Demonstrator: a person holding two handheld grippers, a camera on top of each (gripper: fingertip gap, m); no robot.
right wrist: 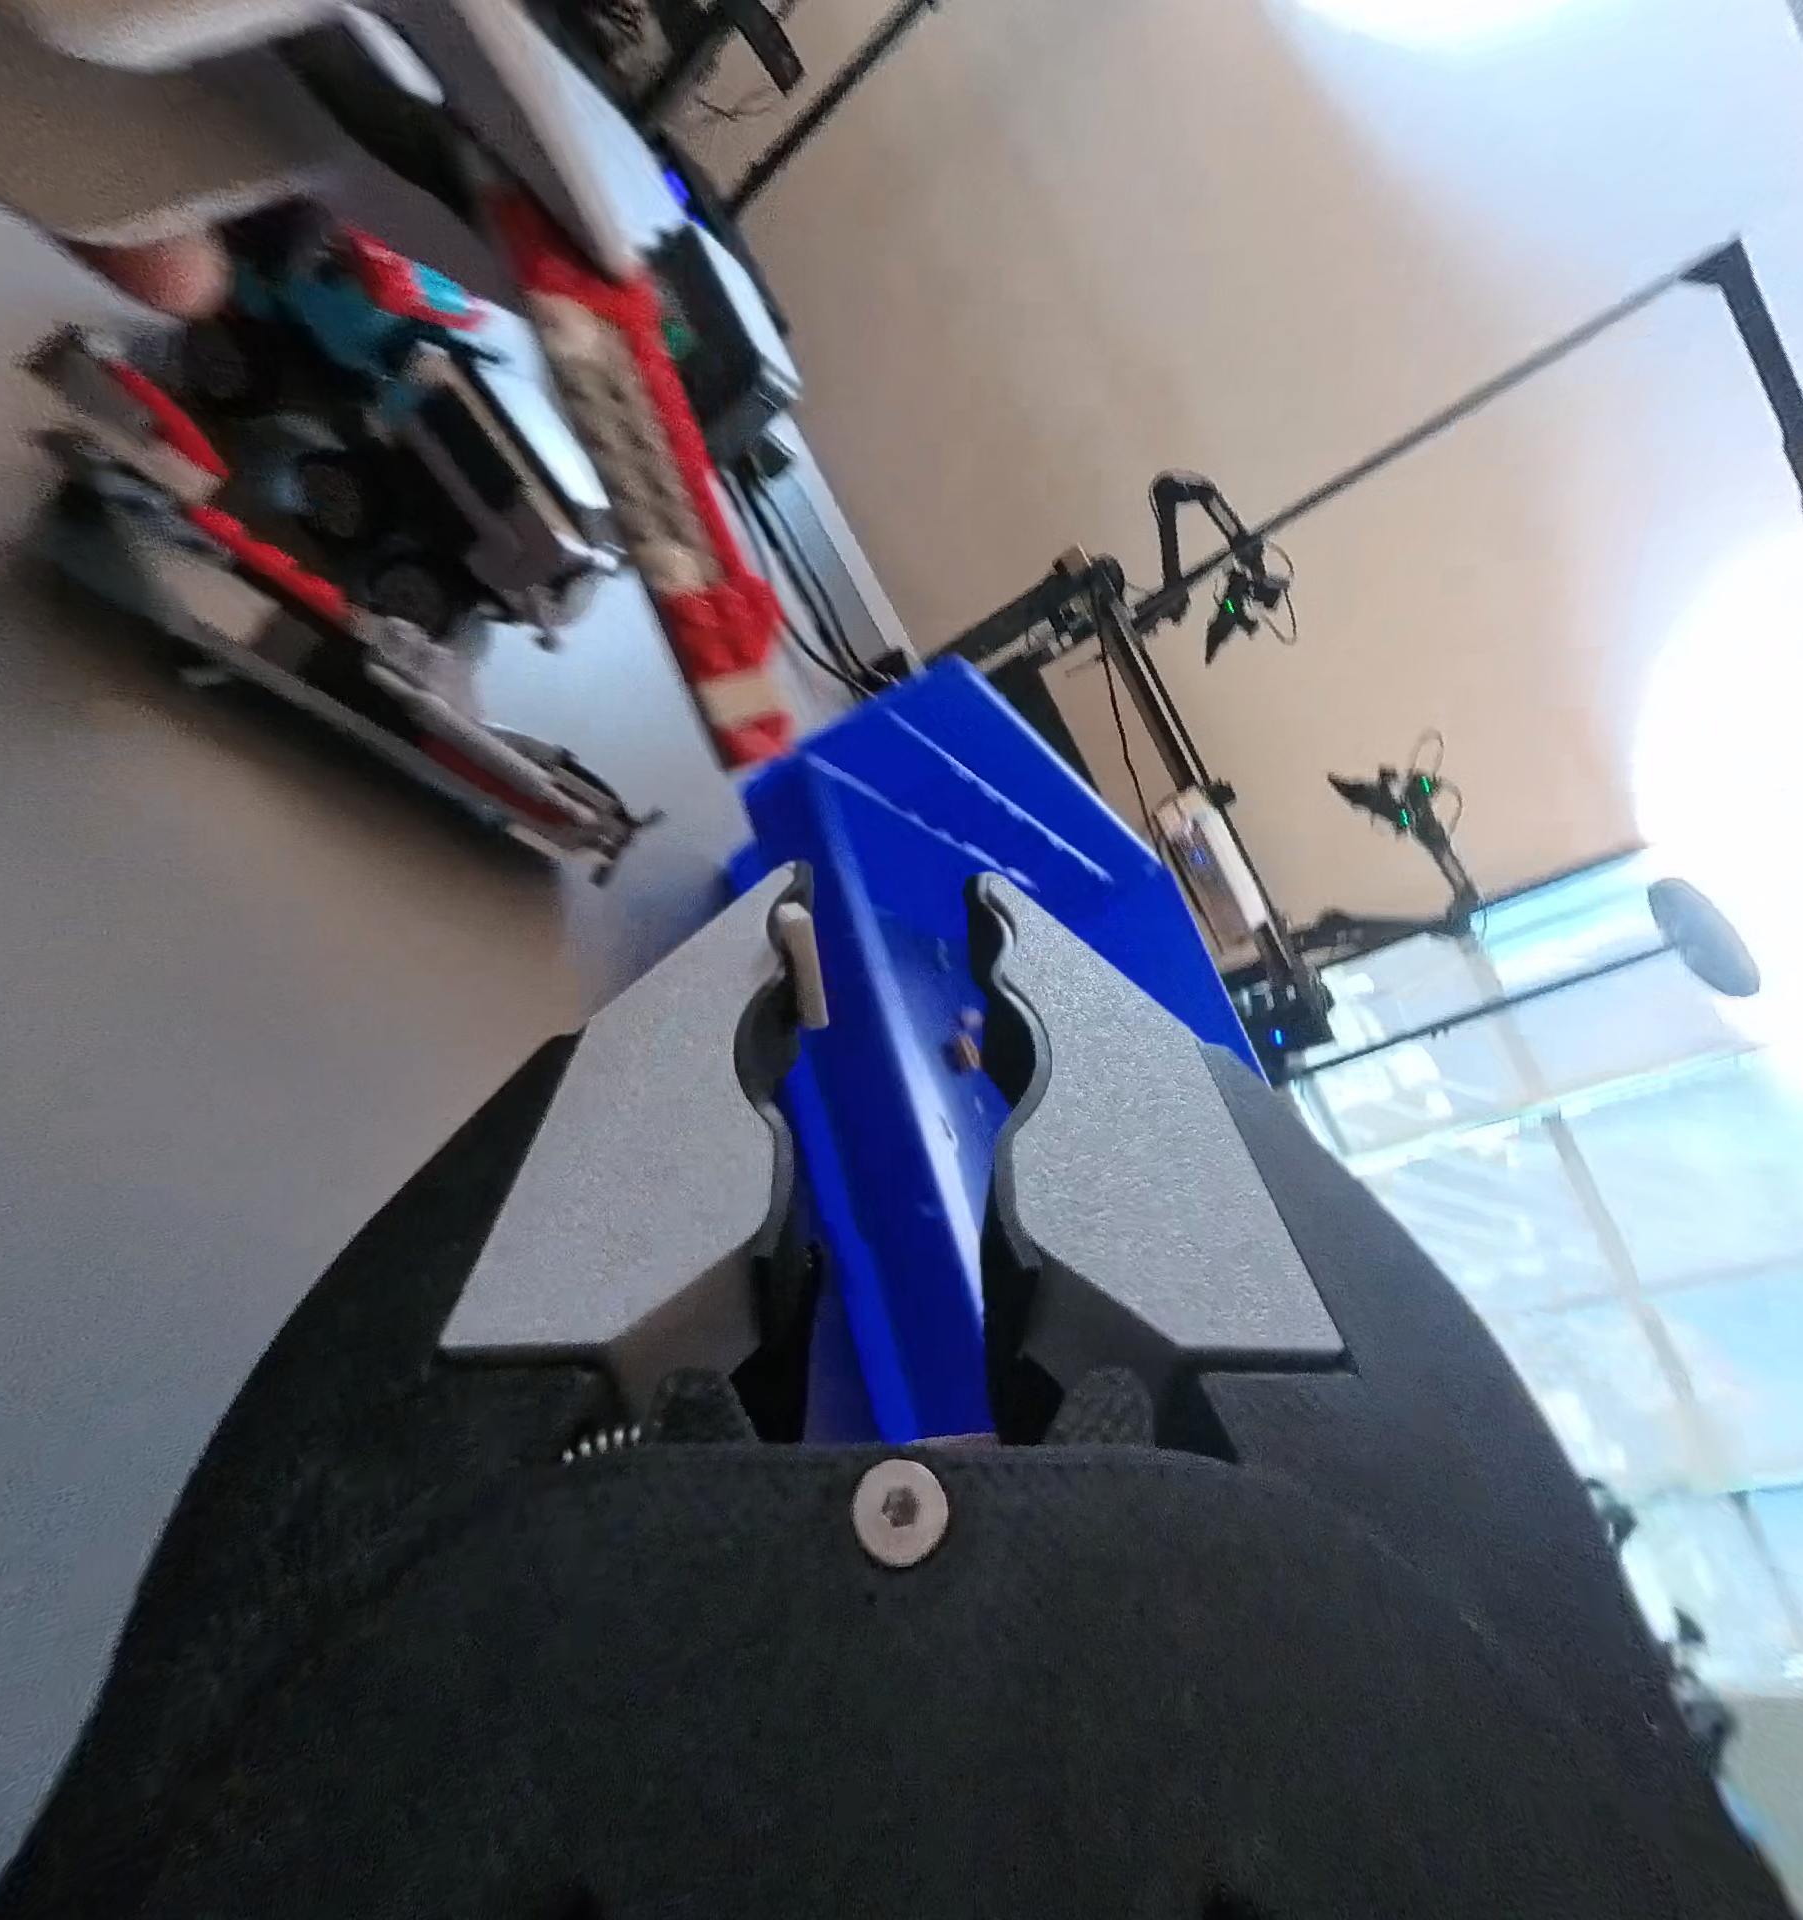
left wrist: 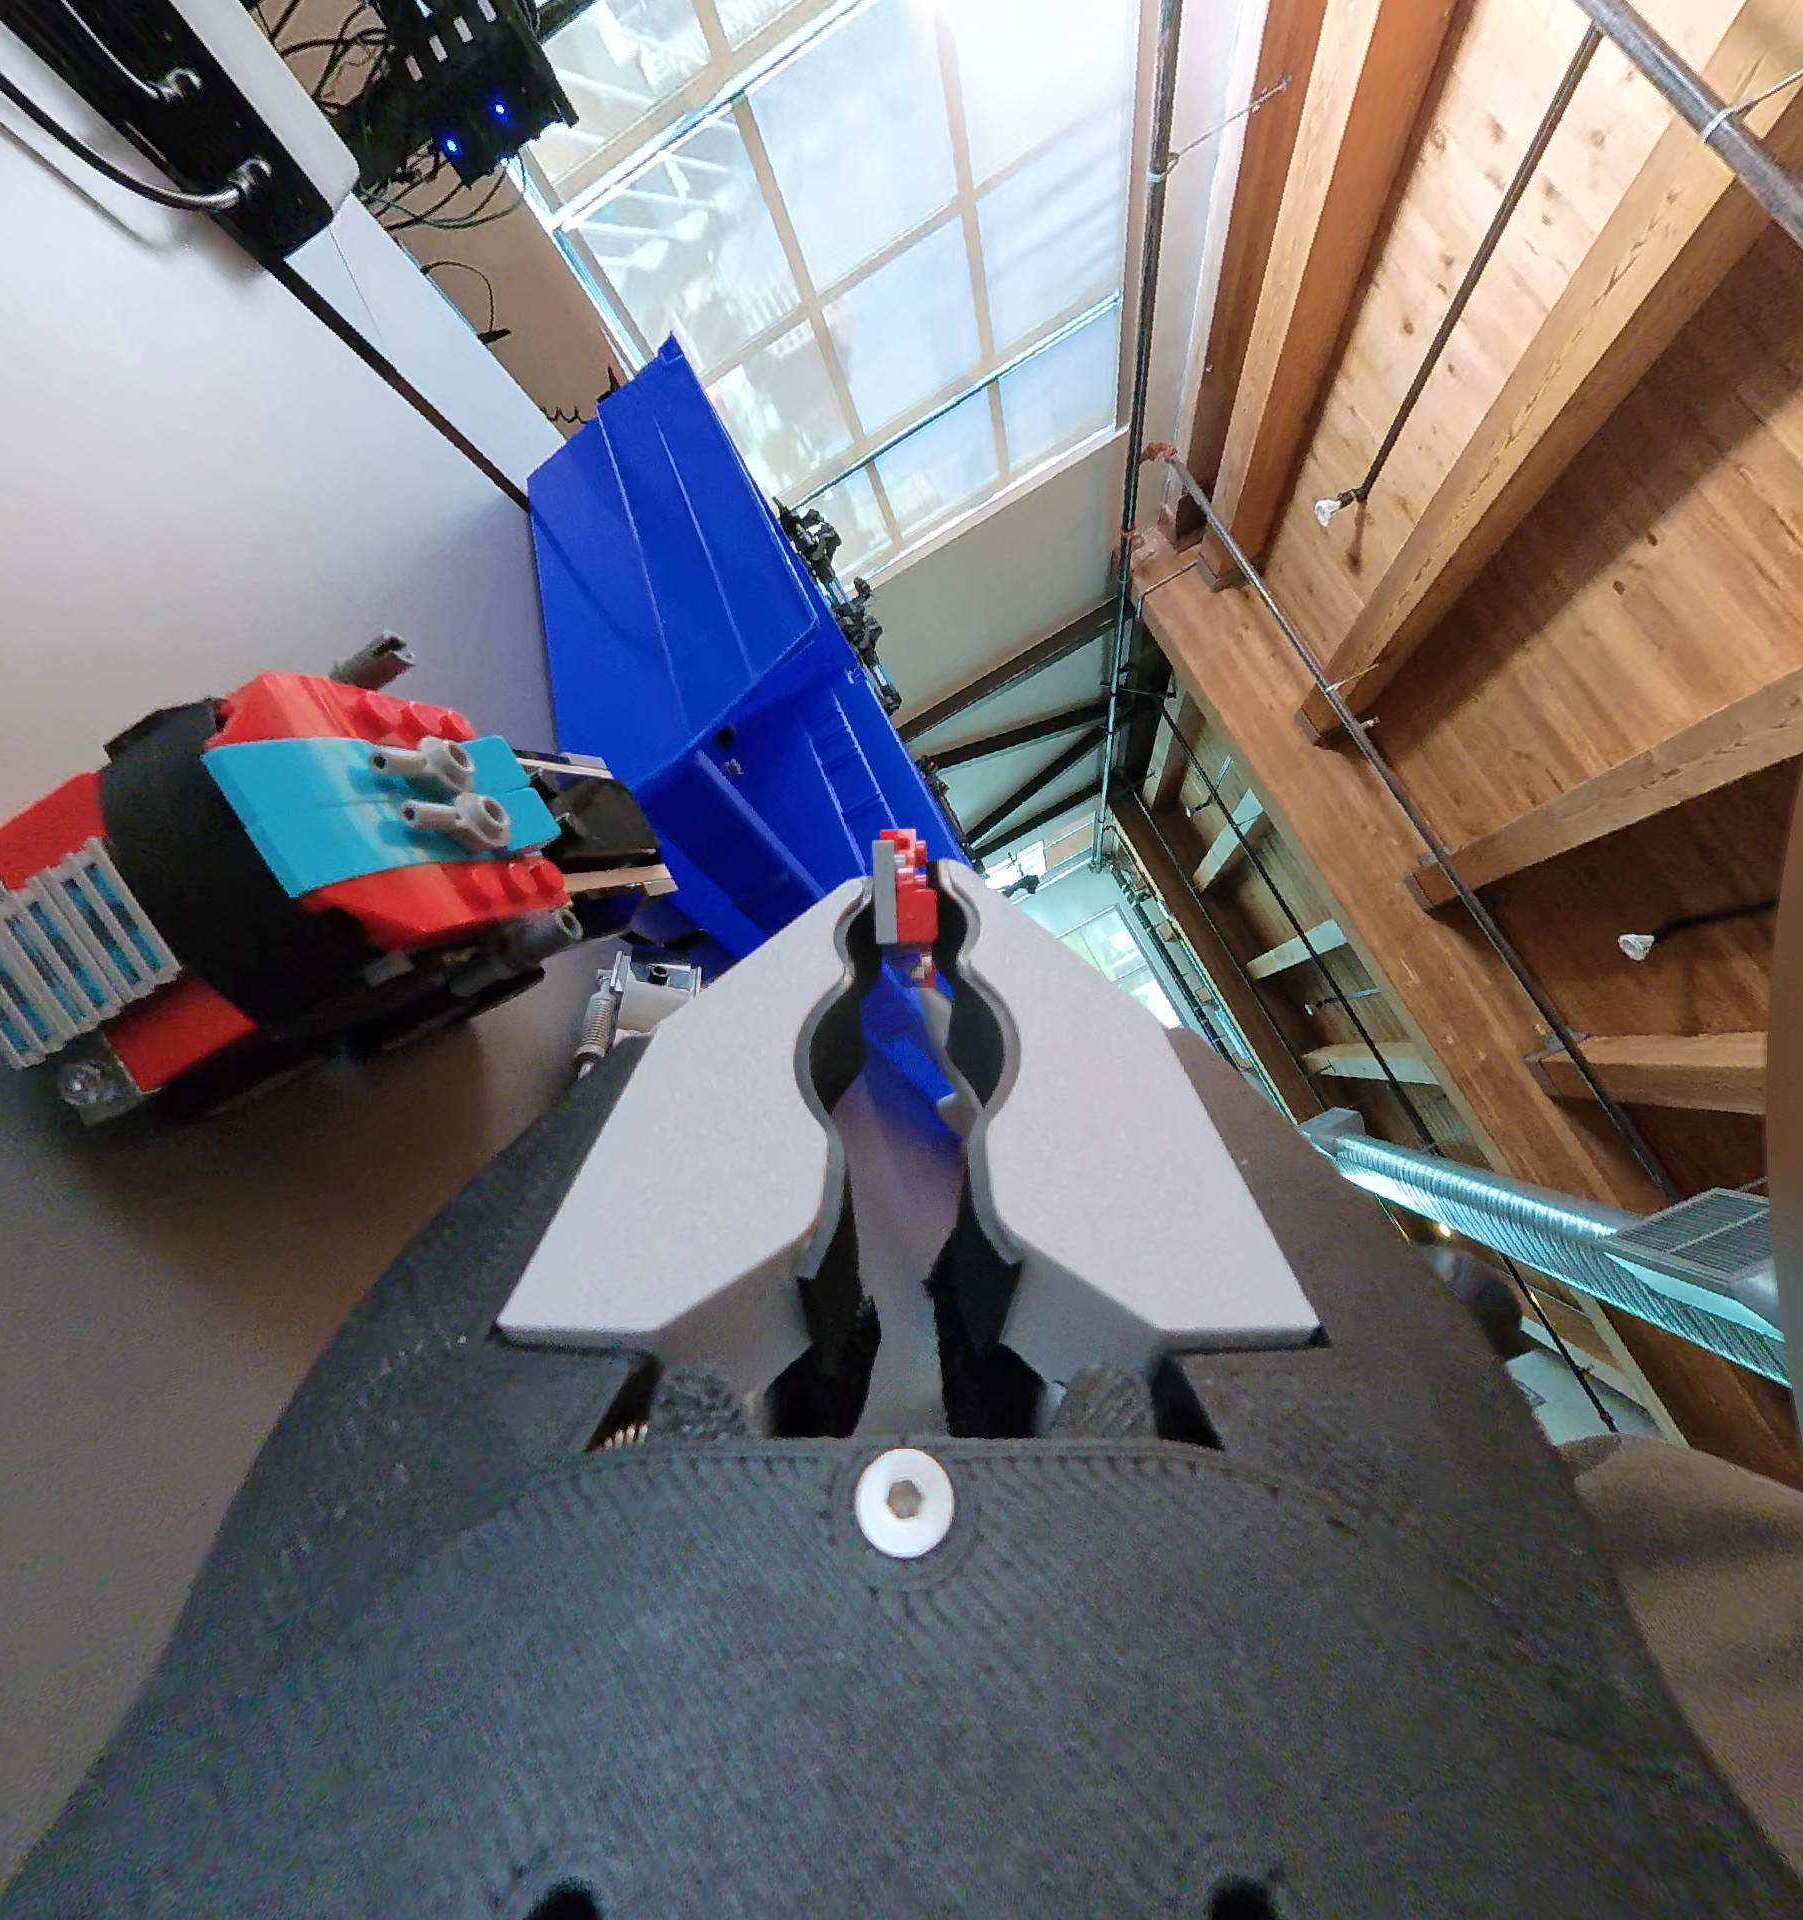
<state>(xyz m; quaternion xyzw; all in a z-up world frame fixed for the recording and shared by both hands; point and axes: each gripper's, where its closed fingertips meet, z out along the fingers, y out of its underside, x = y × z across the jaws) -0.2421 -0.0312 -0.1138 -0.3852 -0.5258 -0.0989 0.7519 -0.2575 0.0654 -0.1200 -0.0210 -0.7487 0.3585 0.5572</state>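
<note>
Small red and grey brick piece (left wrist: 905,883) pinched at the tips of the left gripper (left wrist: 907,896), fingers nearly closed on it, blue bin (left wrist: 689,623) just beyond, brick-built vehicle (left wrist: 284,873) to one side, right gripper (right wrist: 892,935) parted, a thin grey piece (right wrist: 803,966) lying against one finger (right wrist: 668,1091), opposite pad clear of it, blue bin (right wrist: 928,852) close ahead.

A grey table (left wrist: 97,1195) carries a red, teal and black brick model (left wrist: 284,862) at left and a blue bin (left wrist: 689,623) farther back.

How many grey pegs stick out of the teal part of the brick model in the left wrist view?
2: one grey peg on the upper teal strip, another just below it on the lower strip. More may be hidden on the model's far side.
</note>
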